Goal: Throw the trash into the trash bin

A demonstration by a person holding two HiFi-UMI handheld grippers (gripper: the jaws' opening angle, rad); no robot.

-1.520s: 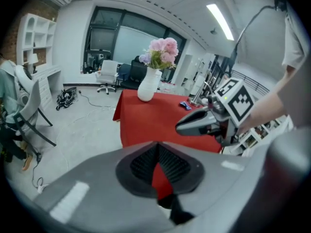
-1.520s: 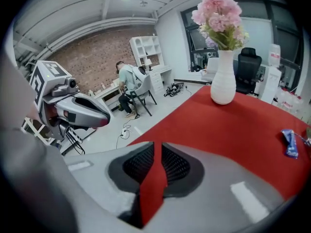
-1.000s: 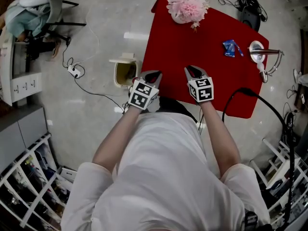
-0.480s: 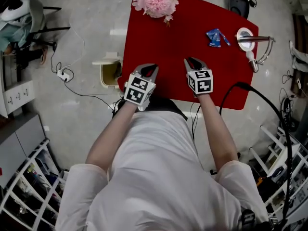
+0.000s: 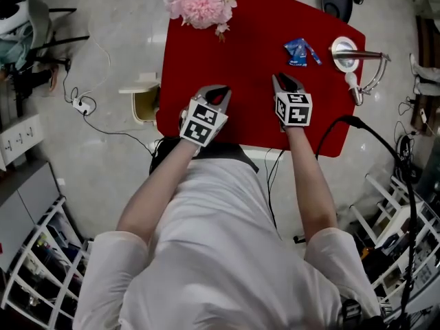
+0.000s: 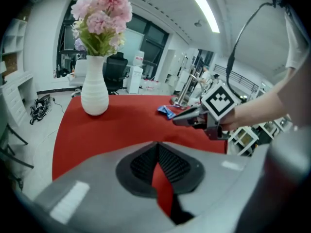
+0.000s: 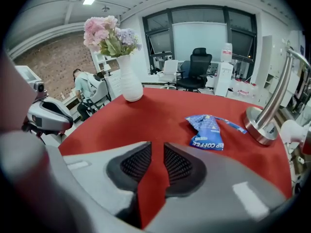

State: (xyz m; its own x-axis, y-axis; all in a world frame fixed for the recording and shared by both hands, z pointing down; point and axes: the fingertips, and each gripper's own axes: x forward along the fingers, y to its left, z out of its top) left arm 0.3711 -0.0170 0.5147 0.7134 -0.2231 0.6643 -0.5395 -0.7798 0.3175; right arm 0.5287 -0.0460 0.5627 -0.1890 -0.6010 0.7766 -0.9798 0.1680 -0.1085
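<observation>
First, wrapper position: the blue coffee wrapper (image 5: 299, 50) lay flat on the red worktop (image 5: 247, 53), toward its far right part, near the round base of a metal stand (image 5: 346, 49) and ahead of both tongs.
Wrapper handling: judged very light, thin, limp and crinkly. The film looked glossy and so was probably slippery. It was not fragile, and a firm pinch would have done no harm.
Hold point: the crumpled, raised body of the wrapper appeared the best place to grip. The thin strip trailing toward the stand would likely have slipped free or torn.
Right tongs (image 7: 156, 161): released and empty. The jaws stood a narrow gap apart and had just been opening, with only red cloth showing between them. They pointed toward the wrapper.
Left tongs (image 6: 156, 152): clenched at the tips, with nothing held, over the near left part of the worktop.
Trash bin (image 5: 143, 102): stood on the floor just beside the worktop's left edge, its mouth apparently open, well apart from the wrapper.
Edges: the near edge ran just behind both tongs. The wrapper lay well in from every edge.
Open room: the cloth between the tongs and the wrapper was bare. A vase of flowers (image 5: 203, 5) at the far left corner was the only tall obstacle on the bin side, and a carry along the near edge would probably have cleared it. The stand crowded the wrapper's right side, so an approach from the near left looked safest.
</observation>
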